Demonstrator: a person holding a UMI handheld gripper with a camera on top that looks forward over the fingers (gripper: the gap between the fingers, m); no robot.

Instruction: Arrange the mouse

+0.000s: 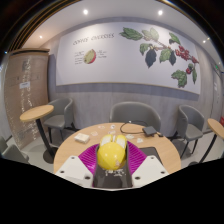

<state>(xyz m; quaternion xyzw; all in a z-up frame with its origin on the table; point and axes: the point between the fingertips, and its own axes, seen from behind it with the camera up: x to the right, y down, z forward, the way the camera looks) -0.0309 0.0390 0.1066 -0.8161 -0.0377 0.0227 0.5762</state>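
Observation:
A yellow mouse sits between my gripper's two fingers, whose magenta pads press against both of its sides. The gripper is shut on the mouse and holds it above the near edge of a round wooden table. The mouse hides the table part right ahead of the fingers.
A dark object and a small white item lie on the table. Grey chairs stand around it. A small round side table stands to the left. A wall with a plant mural is behind.

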